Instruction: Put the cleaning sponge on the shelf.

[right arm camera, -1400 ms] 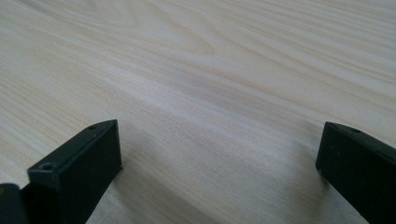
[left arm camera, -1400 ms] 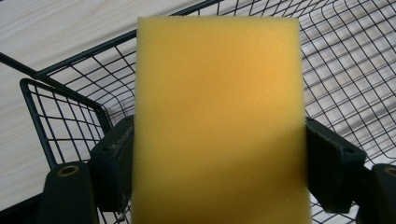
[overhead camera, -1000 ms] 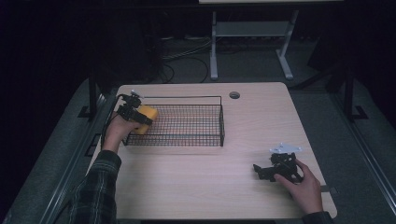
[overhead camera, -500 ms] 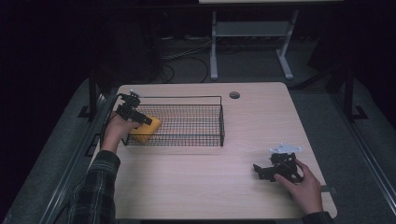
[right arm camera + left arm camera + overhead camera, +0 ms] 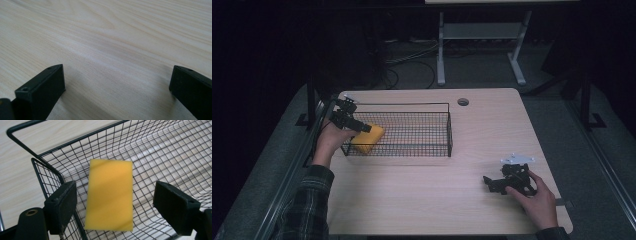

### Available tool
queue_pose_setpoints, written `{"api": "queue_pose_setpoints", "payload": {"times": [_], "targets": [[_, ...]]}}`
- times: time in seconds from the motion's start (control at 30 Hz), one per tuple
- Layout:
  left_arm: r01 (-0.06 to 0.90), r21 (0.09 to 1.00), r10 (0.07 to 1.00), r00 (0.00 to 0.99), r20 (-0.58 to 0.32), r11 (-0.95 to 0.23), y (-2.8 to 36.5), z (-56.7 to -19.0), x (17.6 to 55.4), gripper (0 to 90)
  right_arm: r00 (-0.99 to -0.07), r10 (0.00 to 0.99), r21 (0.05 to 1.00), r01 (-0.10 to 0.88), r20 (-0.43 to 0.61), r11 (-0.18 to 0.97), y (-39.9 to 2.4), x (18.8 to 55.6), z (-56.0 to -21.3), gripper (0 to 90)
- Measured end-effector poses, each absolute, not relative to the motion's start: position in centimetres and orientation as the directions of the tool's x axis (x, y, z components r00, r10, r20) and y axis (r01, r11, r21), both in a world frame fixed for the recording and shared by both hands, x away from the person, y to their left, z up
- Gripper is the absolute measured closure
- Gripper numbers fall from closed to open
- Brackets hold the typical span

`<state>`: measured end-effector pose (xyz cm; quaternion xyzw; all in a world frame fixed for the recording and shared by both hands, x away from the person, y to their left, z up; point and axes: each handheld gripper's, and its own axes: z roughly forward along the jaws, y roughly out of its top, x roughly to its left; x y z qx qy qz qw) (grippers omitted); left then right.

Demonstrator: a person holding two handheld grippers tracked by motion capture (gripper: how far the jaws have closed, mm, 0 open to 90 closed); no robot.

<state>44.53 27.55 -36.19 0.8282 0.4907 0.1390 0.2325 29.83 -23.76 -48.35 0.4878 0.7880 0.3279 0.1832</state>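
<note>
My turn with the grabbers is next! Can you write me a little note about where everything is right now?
Left gripper: open, held over the left end of the wire basket, gripping nothing.
Yellow sponge: lies on the basket's floor at that end, between the spread jaws but apart from them.
Right gripper: open, low over the bare table near the right front, holding nothing.
Done: the sponge looks to be in the basket and let go.
Left: probably just lift the left gripper away.
</note>
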Motion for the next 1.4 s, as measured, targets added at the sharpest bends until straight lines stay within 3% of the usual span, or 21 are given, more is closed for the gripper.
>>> {"api": "queue_pose_setpoints", "payload": {"times": [0.87,1.4], "targets": [[0.676,0.603,0.848,0.53,0.002,-0.424,27.7,-36.0,38.5,19.1,-0.457,0.889,0.695,0.649,0.031,0.31,-23.8,29.8,-48.3,0.0],[0.638,0.637,0.829,0.559,0.002,-0.432,27.2,-38.5,33.6,19.1,-0.457,0.889,0.695,0.649,0.03,0.31,-23.8,29.8,-48.3,0.0]]}}
